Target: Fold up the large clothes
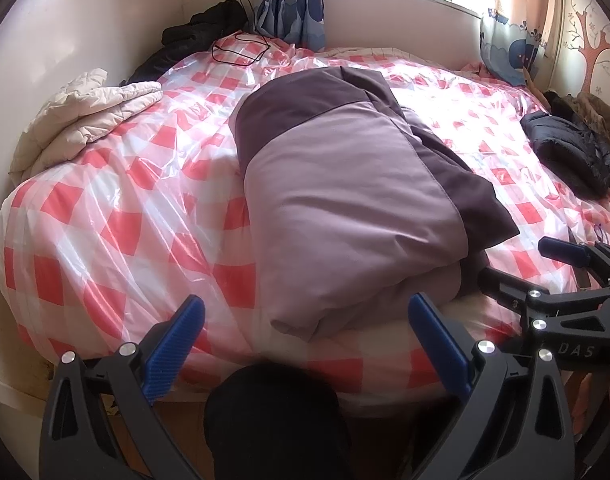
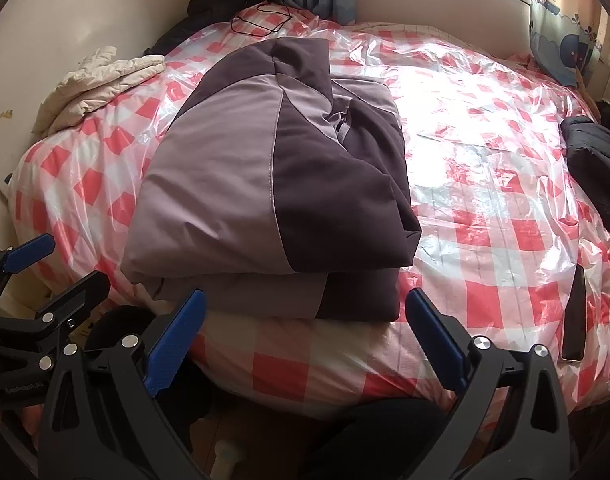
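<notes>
A two-tone jacket (image 1: 345,184), pale mauve with dark plum panels, lies folded in a thick stack (image 2: 273,176) near the front edge of the bed (image 1: 105,220). My left gripper (image 1: 305,312) is open just short of the stack's near edge, with nothing between its blue pads (image 1: 173,344). My right gripper (image 2: 305,312) is also open, its blue pads (image 2: 437,340) either side of the stack's front edge and not touching it. In the left wrist view the right gripper (image 1: 525,260) shows at the right; the left gripper (image 2: 61,264) shows at the left of the right wrist view.
The bed has a red and white check cover under clear plastic. A cream quilted garment (image 1: 85,116) lies at the left edge, dark jackets (image 1: 569,152) at the right and back. A black cable (image 1: 241,50) is near the wall, a phone (image 2: 575,320) at the right edge.
</notes>
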`<act>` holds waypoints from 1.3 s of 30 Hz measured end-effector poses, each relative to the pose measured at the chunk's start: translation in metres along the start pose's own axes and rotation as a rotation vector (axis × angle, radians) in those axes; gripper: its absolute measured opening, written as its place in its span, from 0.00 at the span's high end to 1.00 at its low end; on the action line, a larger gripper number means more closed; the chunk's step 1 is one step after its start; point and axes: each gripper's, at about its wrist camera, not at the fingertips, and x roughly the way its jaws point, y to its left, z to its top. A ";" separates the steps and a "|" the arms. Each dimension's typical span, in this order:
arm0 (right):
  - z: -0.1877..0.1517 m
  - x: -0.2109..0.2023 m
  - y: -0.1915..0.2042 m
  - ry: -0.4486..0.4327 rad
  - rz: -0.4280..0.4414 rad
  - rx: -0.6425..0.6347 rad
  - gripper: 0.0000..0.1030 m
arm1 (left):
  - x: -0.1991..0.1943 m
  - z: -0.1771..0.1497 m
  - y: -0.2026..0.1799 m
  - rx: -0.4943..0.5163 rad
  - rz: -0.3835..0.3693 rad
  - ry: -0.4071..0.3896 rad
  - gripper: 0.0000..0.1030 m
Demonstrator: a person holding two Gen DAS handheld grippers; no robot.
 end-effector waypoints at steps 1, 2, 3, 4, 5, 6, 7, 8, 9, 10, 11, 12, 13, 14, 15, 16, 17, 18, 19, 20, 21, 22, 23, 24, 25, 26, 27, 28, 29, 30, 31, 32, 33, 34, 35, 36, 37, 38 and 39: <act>0.000 0.000 0.000 0.001 0.002 0.001 0.07 | 0.001 0.000 0.001 0.001 -0.002 0.003 0.05; 0.000 0.001 0.000 0.002 0.005 0.002 0.07 | 0.001 0.001 0.001 0.002 -0.001 0.003 0.06; 0.000 0.001 0.000 0.004 0.006 0.001 0.07 | 0.001 0.001 0.001 0.002 0.002 0.003 0.06; -0.001 0.002 -0.001 0.005 0.007 0.001 0.07 | 0.002 0.001 0.002 0.002 0.001 0.005 0.05; 0.000 0.002 -0.001 0.007 0.008 0.000 0.07 | 0.003 0.001 0.003 0.004 0.000 0.007 0.06; -0.001 0.003 -0.001 0.009 0.009 0.000 0.07 | 0.004 0.001 0.003 0.003 0.001 0.008 0.06; -0.001 0.003 -0.001 0.011 0.011 -0.001 0.07 | 0.004 0.001 0.003 0.003 0.002 0.008 0.06; -0.001 0.003 -0.001 0.012 0.014 -0.001 0.07 | 0.005 0.001 0.004 0.001 0.003 0.010 0.05; -0.001 0.003 -0.001 0.013 0.015 -0.001 0.07 | 0.004 0.001 0.005 -0.001 0.004 0.009 0.05; -0.001 0.004 -0.001 0.013 0.016 -0.002 0.07 | 0.005 0.001 0.005 -0.003 0.003 0.006 0.05; -0.001 0.004 -0.001 0.013 0.017 -0.002 0.07 | 0.005 0.000 0.005 0.001 0.005 0.001 0.05; -0.001 0.004 -0.001 0.013 0.018 -0.002 0.07 | 0.005 0.000 0.005 0.002 0.006 0.000 0.05; -0.001 0.004 0.000 0.014 0.018 -0.003 0.07 | 0.007 -0.001 0.005 0.001 -0.001 0.006 0.05; -0.001 0.004 -0.001 0.015 0.020 -0.004 0.07 | 0.009 -0.002 0.005 0.000 -0.011 0.025 0.05; -0.002 0.004 0.000 0.015 0.021 -0.003 0.07 | 0.013 -0.002 0.005 -0.001 -0.025 0.056 0.06; -0.002 0.005 0.000 0.016 0.013 -0.004 0.07 | 0.017 -0.003 0.005 -0.004 -0.048 0.082 0.06; -0.002 0.005 -0.001 0.017 0.015 -0.003 0.07 | 0.019 -0.004 0.007 -0.018 -0.063 0.090 0.06; -0.002 0.006 -0.002 0.019 0.020 -0.001 0.07 | 0.019 -0.005 0.007 -0.020 -0.051 0.083 0.06; -0.002 0.006 -0.003 0.019 0.019 0.000 0.07 | 0.019 -0.005 0.007 -0.016 -0.039 0.079 0.06; -0.002 0.006 -0.003 0.019 0.017 0.000 0.07 | 0.018 -0.006 0.007 -0.009 -0.020 0.076 0.06; -0.002 0.006 -0.003 0.020 0.017 -0.001 0.07 | 0.018 -0.006 0.007 -0.008 -0.010 0.073 0.06; -0.003 0.007 -0.004 0.020 0.017 -0.002 0.07 | 0.017 -0.006 0.007 -0.009 -0.005 0.068 0.06; -0.003 0.006 -0.004 0.019 0.016 -0.002 0.07 | 0.016 -0.005 0.008 -0.012 0.000 0.065 0.06; -0.003 0.007 -0.004 0.020 0.017 -0.001 0.07 | 0.016 -0.005 0.009 -0.016 0.008 0.064 0.06; -0.003 0.007 -0.004 0.021 0.018 -0.001 0.07 | 0.015 -0.004 0.009 -0.018 0.028 0.066 0.06; -0.003 0.007 -0.004 0.021 0.018 -0.001 0.07 | 0.016 -0.003 0.009 -0.016 0.049 0.070 0.06; -0.003 0.007 -0.004 0.022 0.019 -0.002 0.07 | 0.017 -0.002 0.010 -0.011 0.059 0.068 0.05; -0.004 0.008 -0.004 0.023 0.021 -0.002 0.07 | 0.016 -0.001 0.011 -0.008 0.062 0.065 0.05; -0.004 0.008 -0.004 0.024 0.022 -0.002 0.07 | 0.016 0.000 0.012 -0.009 0.065 0.063 0.06; -0.004 0.008 -0.004 0.024 0.024 -0.003 0.07 | 0.016 0.000 0.012 -0.010 0.064 0.061 0.05; -0.004 0.009 -0.005 0.026 0.025 -0.003 0.07 | 0.015 0.000 0.012 -0.009 0.060 0.059 0.05; -0.004 0.010 -0.005 0.028 0.027 -0.003 0.07 | 0.014 -0.001 0.011 -0.007 0.061 0.057 0.06; -0.004 0.010 -0.005 0.029 0.027 -0.004 0.07 | 0.014 0.000 0.011 -0.004 0.062 0.056 0.06; -0.004 0.010 -0.005 0.029 0.027 -0.005 0.07 | 0.015 0.000 0.010 0.000 0.063 0.055 0.05; -0.004 0.010 -0.005 0.029 0.028 -0.005 0.07 | 0.014 0.000 0.009 0.003 0.064 0.054 0.05; -0.004 0.010 -0.005 0.029 0.028 -0.004 0.07 | 0.014 0.000 0.009 0.005 0.063 0.054 0.05; -0.004 0.010 -0.004 0.028 0.027 -0.004 0.07 | 0.014 0.000 0.008 0.005 0.061 0.053 0.05; -0.004 0.010 -0.004 0.029 0.027 -0.003 0.07 | 0.014 0.000 0.008 0.004 0.059 0.053 0.06; -0.004 0.010 -0.005 0.029 0.028 -0.003 0.07 | 0.014 0.000 0.008 0.004 0.059 0.053 0.05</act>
